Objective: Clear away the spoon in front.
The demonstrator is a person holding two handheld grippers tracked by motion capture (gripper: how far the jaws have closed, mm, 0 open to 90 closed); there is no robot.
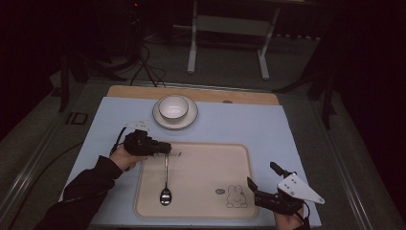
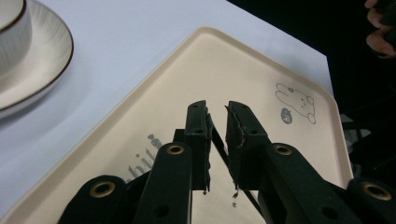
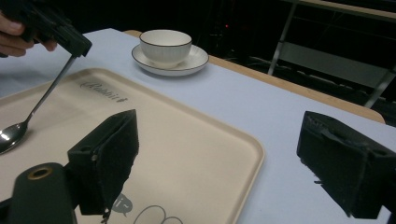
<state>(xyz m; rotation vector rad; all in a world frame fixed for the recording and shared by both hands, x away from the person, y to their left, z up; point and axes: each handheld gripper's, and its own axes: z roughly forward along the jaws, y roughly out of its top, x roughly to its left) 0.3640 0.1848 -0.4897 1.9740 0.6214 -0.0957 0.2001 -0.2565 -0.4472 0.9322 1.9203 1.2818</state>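
A metal spoon lies on the beige tray, bowl toward the person, handle pointing away. My left gripper sits over the handle's far end. In the left gripper view its jaws stand slightly apart, and the thin handle runs through the gap without being pinched. In the right gripper view the handle slopes up from the tray to that gripper. My right gripper rests at the tray's near right corner, open wide with nothing between its jaws.
A white cup on a saucer stands beyond the tray on the pale blue mat. The tray has a rabbit drawing near its right front corner. A wooden table edge runs behind the mat.
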